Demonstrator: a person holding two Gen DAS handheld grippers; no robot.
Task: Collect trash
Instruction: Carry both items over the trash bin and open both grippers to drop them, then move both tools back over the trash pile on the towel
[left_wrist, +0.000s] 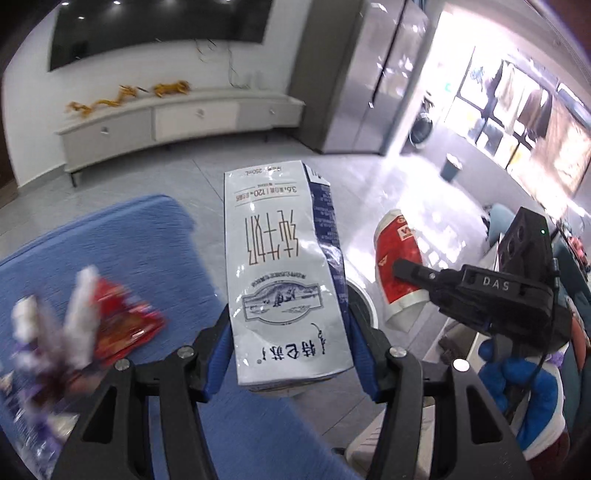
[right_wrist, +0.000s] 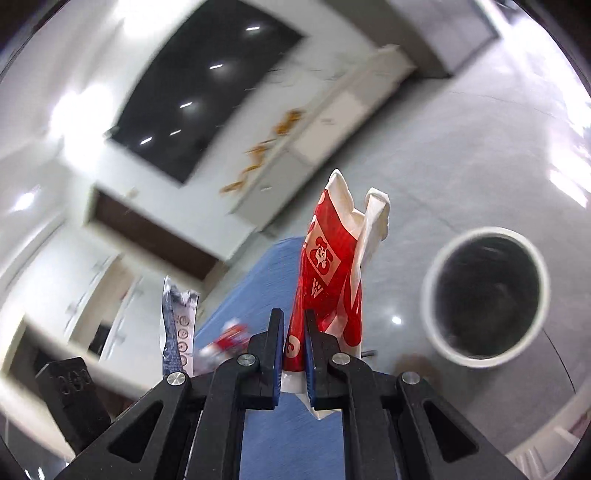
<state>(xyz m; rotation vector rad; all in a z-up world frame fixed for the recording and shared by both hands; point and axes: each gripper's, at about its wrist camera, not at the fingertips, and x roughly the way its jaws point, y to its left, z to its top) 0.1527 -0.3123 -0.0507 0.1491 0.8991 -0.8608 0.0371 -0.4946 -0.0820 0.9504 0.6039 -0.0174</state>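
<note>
Because both grippers carry trash in the air near the white-rimmed waste bin (right_wrist: 485, 297), the risk here is a drop outside its mouth. The left gripper (left_wrist: 291, 350) is clamped on a crushed milk carton (left_wrist: 282, 266), its blue pads pressing only the carton's lower sides; the dented, glossy card could slide out if the hand swings hard. The right gripper (right_wrist: 293, 343) is pinched nearly together on a flattened red-and-white paper cup (right_wrist: 330, 273), gripped by a thin lower edge, so it may tear or flap free.

The carton's long axis runs straight away from the left gripper, its far end pointing toward the floor beyond the bin, print upside down. The cup also stands lengthwise out of its jaws, its crumpled white end farthest out, just left of the bin's opening in the right wrist view.

More wrappers (left_wrist: 110, 325) lie on the blue table (left_wrist: 129, 236) beside the bin, uncollected.
</note>
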